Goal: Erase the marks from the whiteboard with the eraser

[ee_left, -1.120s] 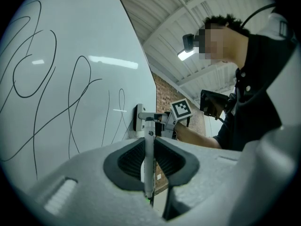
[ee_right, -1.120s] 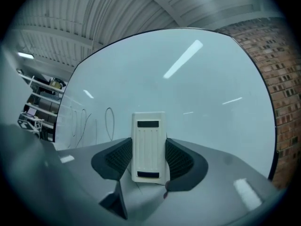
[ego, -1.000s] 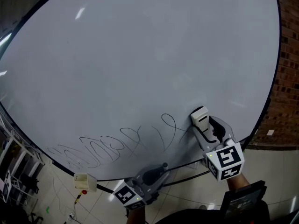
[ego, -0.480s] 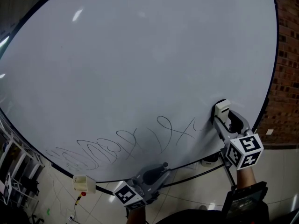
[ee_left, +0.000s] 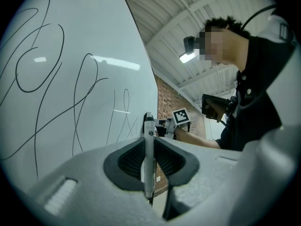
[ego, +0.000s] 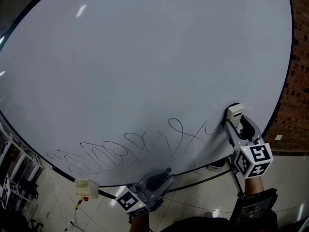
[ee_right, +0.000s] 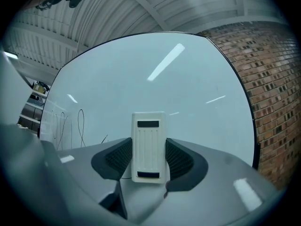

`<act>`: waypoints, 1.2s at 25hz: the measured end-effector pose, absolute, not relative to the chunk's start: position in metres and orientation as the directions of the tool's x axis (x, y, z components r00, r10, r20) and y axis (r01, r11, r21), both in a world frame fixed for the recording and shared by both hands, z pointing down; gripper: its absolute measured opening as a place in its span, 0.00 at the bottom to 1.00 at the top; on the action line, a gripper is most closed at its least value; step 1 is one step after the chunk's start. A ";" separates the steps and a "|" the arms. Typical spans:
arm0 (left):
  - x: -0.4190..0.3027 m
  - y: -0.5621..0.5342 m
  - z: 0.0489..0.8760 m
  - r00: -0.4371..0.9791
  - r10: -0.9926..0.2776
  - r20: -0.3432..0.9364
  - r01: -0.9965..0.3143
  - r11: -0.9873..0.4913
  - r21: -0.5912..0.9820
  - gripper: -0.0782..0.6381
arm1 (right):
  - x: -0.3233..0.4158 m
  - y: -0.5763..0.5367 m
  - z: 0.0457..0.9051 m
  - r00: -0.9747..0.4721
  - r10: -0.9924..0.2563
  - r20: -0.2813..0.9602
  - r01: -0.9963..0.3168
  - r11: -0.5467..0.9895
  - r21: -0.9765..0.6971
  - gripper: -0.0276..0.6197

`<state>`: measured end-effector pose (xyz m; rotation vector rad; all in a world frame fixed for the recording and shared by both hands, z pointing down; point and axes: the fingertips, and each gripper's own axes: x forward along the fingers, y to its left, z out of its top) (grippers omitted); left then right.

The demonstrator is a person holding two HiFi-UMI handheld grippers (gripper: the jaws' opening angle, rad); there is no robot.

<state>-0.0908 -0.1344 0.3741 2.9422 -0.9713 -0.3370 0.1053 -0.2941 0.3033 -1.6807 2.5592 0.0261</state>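
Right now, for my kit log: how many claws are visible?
2. The left claw, low at centre, is shut on a pen; the right claw, at the whiteboard lower right, is shut on the eraser.

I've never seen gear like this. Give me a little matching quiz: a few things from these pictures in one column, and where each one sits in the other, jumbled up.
Things
1. eraser
2. marker
3. scribbled marks
4. brick wall

Places
A. on the lower part of the whiteboard
B. clamped between the jaws of the left gripper
C. beyond the whiteboard's right edge
D. clamped between the jaws of the right gripper

Pairs: 1-D, 2-B, 3-A, 4-C
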 end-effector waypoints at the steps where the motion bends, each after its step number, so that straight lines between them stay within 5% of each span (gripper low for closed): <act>1: -0.092 -0.134 0.373 0.782 -0.591 -0.198 -0.585 -0.806 0.092 0.19 | 0.105 -0.294 0.303 -0.387 -0.919 -0.078 -0.920 0.390 -0.031 0.39; 13: -0.101 -0.134 0.372 0.786 -0.589 -0.186 -0.589 -0.806 0.064 0.19 | 0.010 -0.261 0.317 -0.525 -0.850 -0.053 -0.850 0.520 0.081 0.39; 30: -0.074 -0.145 0.367 0.808 -0.559 -0.183 -0.560 -0.827 0.052 0.19 | 0.124 -0.300 0.326 -0.437 -0.896 -0.084 -0.894 0.442 -0.064 0.39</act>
